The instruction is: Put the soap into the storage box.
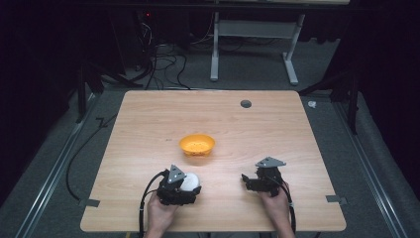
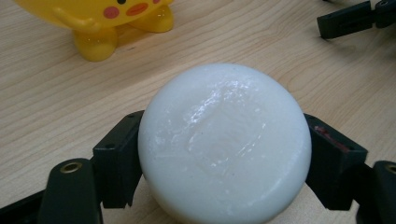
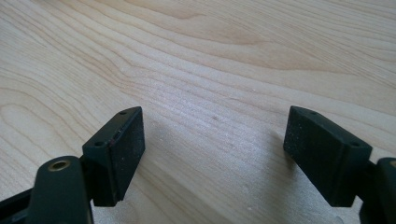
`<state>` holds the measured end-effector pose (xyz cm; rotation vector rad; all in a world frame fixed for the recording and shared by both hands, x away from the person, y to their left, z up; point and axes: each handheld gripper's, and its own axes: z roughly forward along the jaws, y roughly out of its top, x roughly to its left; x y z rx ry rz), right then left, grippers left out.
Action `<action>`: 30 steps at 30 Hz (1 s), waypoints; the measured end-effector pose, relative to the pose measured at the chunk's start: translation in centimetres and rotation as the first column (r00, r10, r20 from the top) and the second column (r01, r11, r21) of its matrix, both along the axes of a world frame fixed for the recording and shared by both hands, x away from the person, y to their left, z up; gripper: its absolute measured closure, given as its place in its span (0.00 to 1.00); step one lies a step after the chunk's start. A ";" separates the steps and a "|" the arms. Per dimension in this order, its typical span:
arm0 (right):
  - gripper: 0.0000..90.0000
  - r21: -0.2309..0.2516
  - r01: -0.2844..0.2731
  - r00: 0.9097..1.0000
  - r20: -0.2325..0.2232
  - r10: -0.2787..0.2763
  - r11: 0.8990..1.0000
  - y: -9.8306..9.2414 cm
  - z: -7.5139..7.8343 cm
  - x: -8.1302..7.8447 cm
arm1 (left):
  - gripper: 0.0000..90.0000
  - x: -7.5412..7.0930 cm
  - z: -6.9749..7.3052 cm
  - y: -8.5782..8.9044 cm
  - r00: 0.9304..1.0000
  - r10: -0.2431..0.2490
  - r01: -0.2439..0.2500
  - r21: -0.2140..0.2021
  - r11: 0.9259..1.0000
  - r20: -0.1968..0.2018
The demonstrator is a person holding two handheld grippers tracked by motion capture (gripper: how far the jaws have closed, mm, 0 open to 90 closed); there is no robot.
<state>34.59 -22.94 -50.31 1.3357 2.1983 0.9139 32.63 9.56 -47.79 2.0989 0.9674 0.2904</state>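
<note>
Clamping a smooth white dome-shaped bun [image 2: 224, 144] near the wooden table's [image 1: 148, 114] front edge, the left gripper [image 1: 184, 191] readies it for the yellow plastic bowl [image 1: 197, 145]; the right gripper [image 3: 212, 154] rests wide open, empty.

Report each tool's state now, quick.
Left tool: shut on the white ball.
Right tool: open, nothing between its jaws, over bare table.
</note>
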 end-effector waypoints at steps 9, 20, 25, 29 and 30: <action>0.24 -0.004 0.001 1.000 -0.001 -0.001 1.000 0.0 0.0 0.0 | 0.27 0.3 1.0 0.5 1.000 0.002 -0.002 -0.008 1.000 0.007; 0.24 -0.001 -0.001 1.000 -0.002 0.001 1.000 0.0 0.0 0.0 | 0.27 0.7 1.9 0.5 1.000 0.000 0.000 -0.018 1.000 0.016; 0.24 0.001 -0.003 1.000 -0.002 0.003 1.000 0.0 0.0 0.0 | 0.27 1.0 2.4 0.7 1.000 0.008 -0.008 -0.032 0.999 0.017; 0.24 0.001 -0.003 1.000 -0.002 0.003 1.000 0.0 0.0 0.0 | 0.27 1.3 2.8 0.8 1.000 0.016 -0.015 -0.053 0.999 0.020; 0.24 0.002 -0.003 1.000 -0.002 0.003 1.000 0.0 0.0 0.0 | 0.27 1.3 3.0 0.8 1.000 0.018 -0.017 -0.046 0.999 0.022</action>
